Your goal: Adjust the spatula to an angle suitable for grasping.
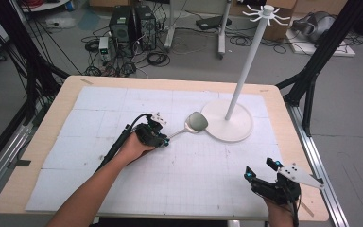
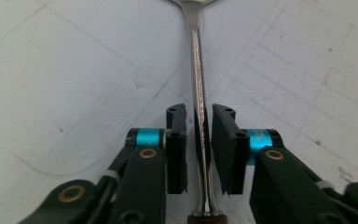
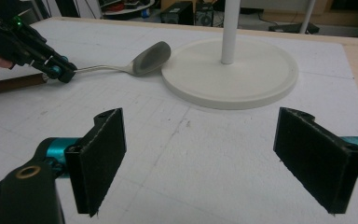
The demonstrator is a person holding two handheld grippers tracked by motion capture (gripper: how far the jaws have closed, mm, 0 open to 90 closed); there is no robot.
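**Left tool narrows on a metal spatula beside a white stand**

The table (image 1: 38, 142), a pale wooden top covered with gridded white sheets, takes up the middle of the high view. On its upper right part stands the white stand (image 1: 227, 124): a round flat base with a thin pole rising to a ring of hooks at the top of the frame. The base carries nothing but its pole.

The spatula (image 1: 194, 123) lies at the centre of the high view, its grey oval blade touching the left edge of the stand's base and tilted up against it. The right tool's view shows that lean from the side, along with a dark wooden handle at the far left of the frame. The left tool's view shows the shiny steel shaft running straight up the frame.

The left tool (image 2: 199, 140) has its jaws nearly together on either side of that shaft, one slim gap still visible on each side. The right tool (image 3: 214, 158) sits at the lower right of the high view, jaws spread wide over bare table.
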